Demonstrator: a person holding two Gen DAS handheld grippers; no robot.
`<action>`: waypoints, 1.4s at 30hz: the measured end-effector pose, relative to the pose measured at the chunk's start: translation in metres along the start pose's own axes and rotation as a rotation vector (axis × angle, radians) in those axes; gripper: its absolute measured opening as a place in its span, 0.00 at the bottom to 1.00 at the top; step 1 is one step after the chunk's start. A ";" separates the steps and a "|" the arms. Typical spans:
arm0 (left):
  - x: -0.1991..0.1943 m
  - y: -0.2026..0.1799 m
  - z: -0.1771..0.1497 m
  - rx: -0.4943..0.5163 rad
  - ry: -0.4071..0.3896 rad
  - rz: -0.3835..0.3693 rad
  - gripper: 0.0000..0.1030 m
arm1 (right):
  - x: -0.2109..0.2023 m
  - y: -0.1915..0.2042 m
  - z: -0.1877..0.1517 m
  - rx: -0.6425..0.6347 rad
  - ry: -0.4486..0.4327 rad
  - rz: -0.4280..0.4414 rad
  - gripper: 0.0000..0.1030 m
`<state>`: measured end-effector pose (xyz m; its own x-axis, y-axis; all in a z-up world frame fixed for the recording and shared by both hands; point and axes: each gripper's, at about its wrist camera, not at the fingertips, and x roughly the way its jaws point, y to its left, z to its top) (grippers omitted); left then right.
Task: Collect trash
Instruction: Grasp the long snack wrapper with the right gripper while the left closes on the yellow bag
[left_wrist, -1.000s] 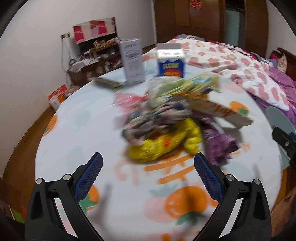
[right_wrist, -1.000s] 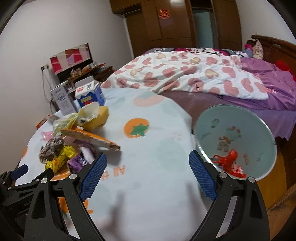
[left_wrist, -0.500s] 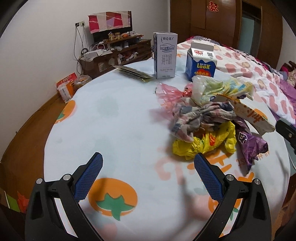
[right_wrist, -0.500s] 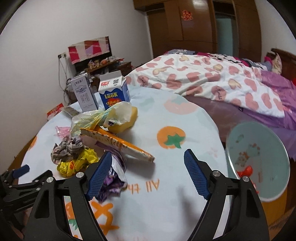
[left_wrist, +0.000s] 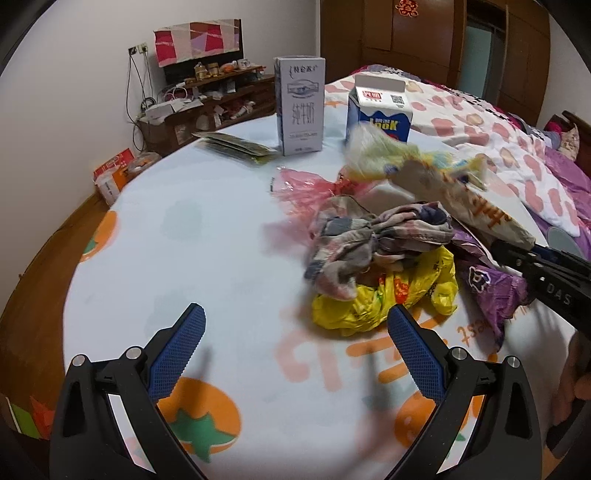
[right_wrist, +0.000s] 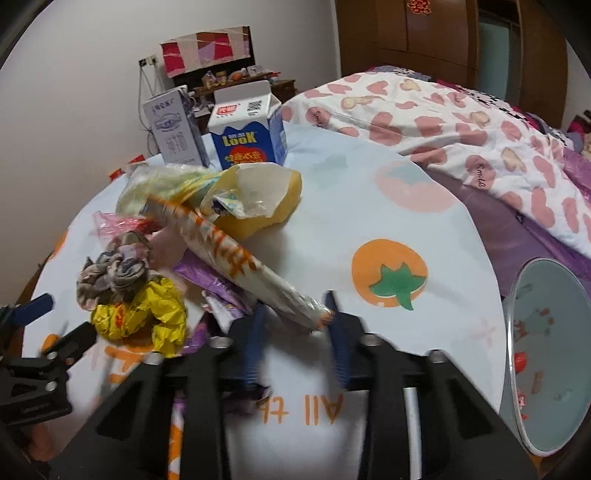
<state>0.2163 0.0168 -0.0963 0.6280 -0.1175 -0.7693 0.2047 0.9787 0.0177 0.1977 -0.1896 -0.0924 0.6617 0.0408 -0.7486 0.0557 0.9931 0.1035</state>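
Orange-printed long wrapper, near end between right jaws.

The blue and white carton near the far edge of the table reads "LooK" in yellow on its front. On the tablecloth, upside down at the near edge, orange letters spell "All th". The right gripper's black frame carries "DAS".

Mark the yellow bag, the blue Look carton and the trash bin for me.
yellow bag (left_wrist: 406, 291), left wrist view, on its crumpled middle.
blue Look carton (right_wrist: 245, 138), right wrist view, on its printed front face.
trash bin (right_wrist: 546, 332), right wrist view, on its inner wall.
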 end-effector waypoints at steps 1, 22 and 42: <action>0.002 -0.002 0.000 -0.002 0.005 -0.006 0.94 | -0.003 0.000 -0.002 0.001 -0.005 0.007 0.22; 0.019 -0.019 -0.001 -0.071 0.069 -0.115 0.43 | -0.062 -0.029 -0.054 0.138 -0.050 0.057 0.11; -0.049 -0.005 -0.015 -0.014 -0.071 -0.161 0.20 | -0.093 -0.012 -0.063 0.120 -0.106 0.128 0.09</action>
<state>0.1737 0.0202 -0.0684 0.6394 -0.2841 -0.7145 0.2966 0.9485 -0.1116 0.0887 -0.1983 -0.0654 0.7436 0.1478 -0.6521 0.0504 0.9601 0.2750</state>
